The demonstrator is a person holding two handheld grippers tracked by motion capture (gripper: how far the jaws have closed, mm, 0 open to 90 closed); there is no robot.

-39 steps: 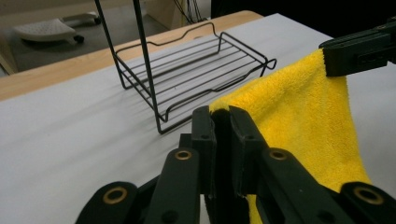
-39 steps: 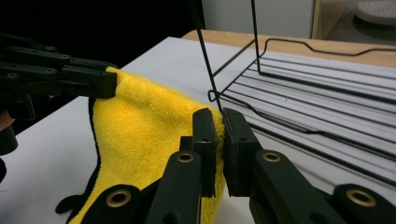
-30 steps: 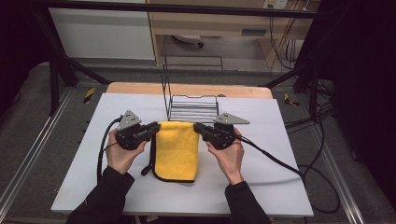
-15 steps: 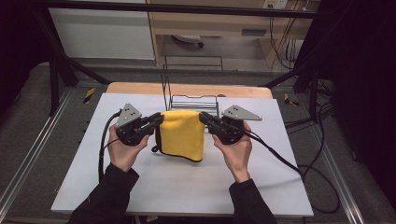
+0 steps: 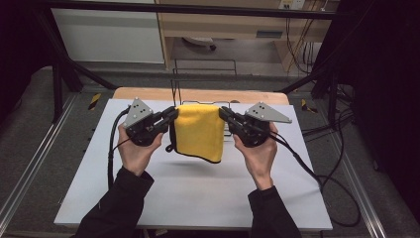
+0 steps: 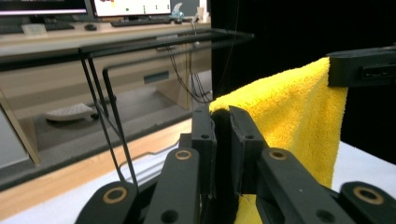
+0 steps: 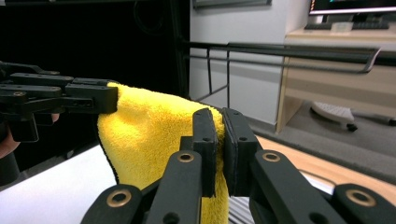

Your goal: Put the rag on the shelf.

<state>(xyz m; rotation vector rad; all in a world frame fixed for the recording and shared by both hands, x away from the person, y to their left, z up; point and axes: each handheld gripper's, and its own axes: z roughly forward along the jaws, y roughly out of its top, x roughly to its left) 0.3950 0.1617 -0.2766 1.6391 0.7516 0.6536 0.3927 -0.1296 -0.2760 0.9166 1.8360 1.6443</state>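
Observation:
A folded yellow towel point(image 5: 199, 131) hangs in the air above the white table point(image 5: 198, 198), stretched between both grippers. My left gripper point(image 5: 173, 113) is shut on the towel's upper left corner, and my right gripper point(image 5: 222, 112) is shut on its upper right corner. In the left gripper view the left gripper point(image 6: 222, 116) pinches the yellow towel point(image 6: 289, 121), with the other gripper clamped on its far corner. In the right gripper view the right gripper point(image 7: 219, 116) likewise pinches the towel point(image 7: 149, 135). The towel's lower edge hangs free just above the table.
A black wire rack point(image 5: 203, 69) stands at the table's far edge, right behind the towel; its top bars point(image 7: 289, 51) run at about the grippers' height. Black cables point(image 5: 317, 173) trail from both grippers across the table. A wooden strip point(image 5: 148, 93) borders the table's far side.
Both grippers have risen and moved toward the rack with the towel held between them. The towel has lifted off the table and now hangs free.

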